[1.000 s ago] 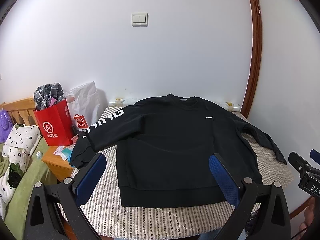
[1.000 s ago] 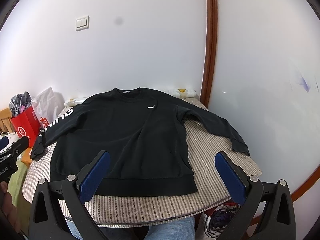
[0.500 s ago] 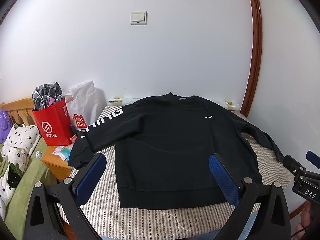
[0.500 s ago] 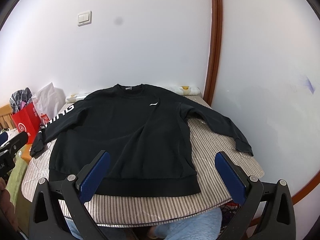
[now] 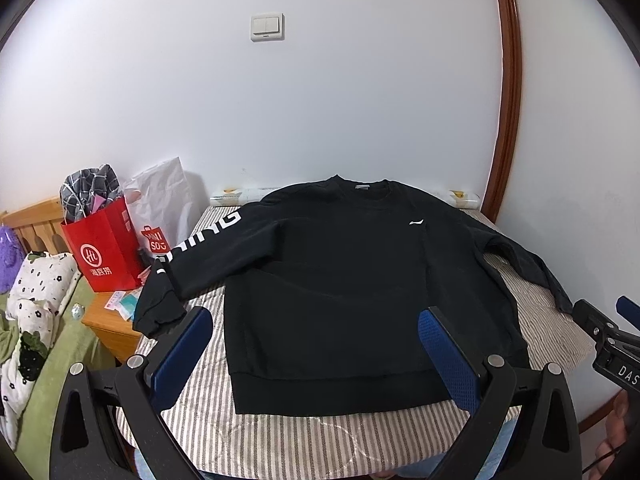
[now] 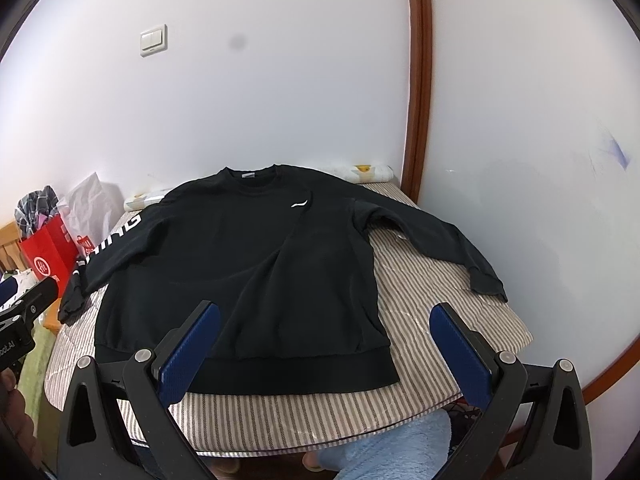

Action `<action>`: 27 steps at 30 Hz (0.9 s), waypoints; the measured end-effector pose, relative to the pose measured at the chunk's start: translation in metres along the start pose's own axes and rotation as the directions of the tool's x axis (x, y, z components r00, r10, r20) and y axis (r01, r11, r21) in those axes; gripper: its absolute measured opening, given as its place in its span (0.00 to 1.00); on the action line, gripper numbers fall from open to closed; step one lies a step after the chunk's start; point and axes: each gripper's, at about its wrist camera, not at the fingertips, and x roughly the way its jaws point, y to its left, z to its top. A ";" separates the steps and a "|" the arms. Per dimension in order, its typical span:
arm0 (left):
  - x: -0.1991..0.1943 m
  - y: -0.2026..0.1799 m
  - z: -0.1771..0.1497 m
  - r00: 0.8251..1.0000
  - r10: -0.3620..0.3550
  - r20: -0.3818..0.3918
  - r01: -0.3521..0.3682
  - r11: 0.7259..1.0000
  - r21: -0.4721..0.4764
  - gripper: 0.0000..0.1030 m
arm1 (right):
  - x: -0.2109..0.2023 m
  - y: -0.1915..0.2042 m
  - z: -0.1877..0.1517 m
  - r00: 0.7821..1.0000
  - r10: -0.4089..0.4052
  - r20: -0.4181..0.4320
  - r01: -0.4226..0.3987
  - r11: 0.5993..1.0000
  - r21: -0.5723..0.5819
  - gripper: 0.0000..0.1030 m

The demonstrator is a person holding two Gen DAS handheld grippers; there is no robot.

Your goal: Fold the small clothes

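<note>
Black and spread flat, front side up, the sweatshirt (image 5: pixel 340 292) covers most of the desk (image 5: pixel 304 440), which wears a brown-and-white striped cover. Its collar lies at the far edge by the white wall, and its ribbed hem runs along the near edge, a strip of striped cover showing in front of it. The sleeve with white lettering (image 5: pixel 200 248) stretches to the left edge, its cuff hanging over the side above a small wooden cabinet (image 5: pixel 108 320). The other sleeve (image 6: pixel 436 240) angles out toward the right edge, its cuff resting on the cover. A small white logo (image 6: pixel 300 204) sits on the chest. The left claw (image 5: pixel 316 360) hovers above the near edge with its blue pads wide apart and nothing between them, clear of the cloth. The right claw (image 6: pixel 324 348) hangs likewise over the hem's right part, wide and empty. Beyond the left edge stand a red paper bag (image 5: pixel 104 248) stuffed with checked cloth and a white plastic bag (image 5: pixel 164 200). A light switch (image 5: pixel 267 27) is on the wall.
</note>
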 end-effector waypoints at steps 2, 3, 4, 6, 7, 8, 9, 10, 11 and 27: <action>0.001 -0.001 -0.002 1.000 -0.007 -0.001 0.007 1.000 0.002 1.00 | 0.000 0.000 -0.002 1.000 -0.004 -0.003 0.004 1.000 -0.007 1.00; 0.002 -0.001 -0.002 1.000 -0.008 -0.004 0.008 1.000 0.000 1.00 | 0.001 0.001 -0.002 1.000 -0.007 -0.007 0.007 1.000 -0.009 1.00; 0.003 -0.001 -0.001 1.000 -0.012 -0.008 0.012 1.000 -0.002 1.00 | 0.001 0.001 -0.002 1.000 -0.009 -0.007 0.009 1.000 -0.013 1.00; 0.004 -0.001 -0.001 1.000 -0.020 -0.009 0.020 1.000 -0.007 1.00 | 0.002 0.000 -0.002 1.000 -0.018 -0.001 0.018 1.000 -0.023 1.00; 0.004 -0.001 -0.001 1.000 -0.022 -0.008 0.022 1.000 -0.008 1.00 | 0.003 0.000 -0.001 1.000 -0.017 0.000 0.017 1.000 -0.021 1.00; 0.005 0.000 0.000 1.000 -0.023 -0.004 0.023 1.000 -0.008 1.00 | 0.003 0.001 -0.001 1.000 -0.018 0.001 0.018 0.999 -0.028 1.00; 0.005 0.000 0.000 1.000 -0.025 0.000 0.025 1.000 -0.007 1.00 | 0.004 0.002 -0.001 1.000 -0.016 0.003 0.016 0.999 -0.033 1.00; 0.006 0.001 0.001 1.000 -0.026 0.003 0.026 1.000 -0.010 1.00 | 0.006 0.003 -0.001 1.000 -0.015 0.003 0.015 0.999 -0.039 1.00; 0.007 0.002 0.001 1.000 -0.028 0.003 0.028 0.999 -0.014 1.00 | 0.008 0.004 -0.001 1.000 -0.017 0.006 0.017 0.999 -0.051 1.00; 0.137 0.094 -0.007 0.975 0.111 -0.191 -0.141 0.979 -0.149 0.98 | 0.114 0.031 -0.002 0.993 0.016 -0.118 -0.029 0.993 -0.110 0.99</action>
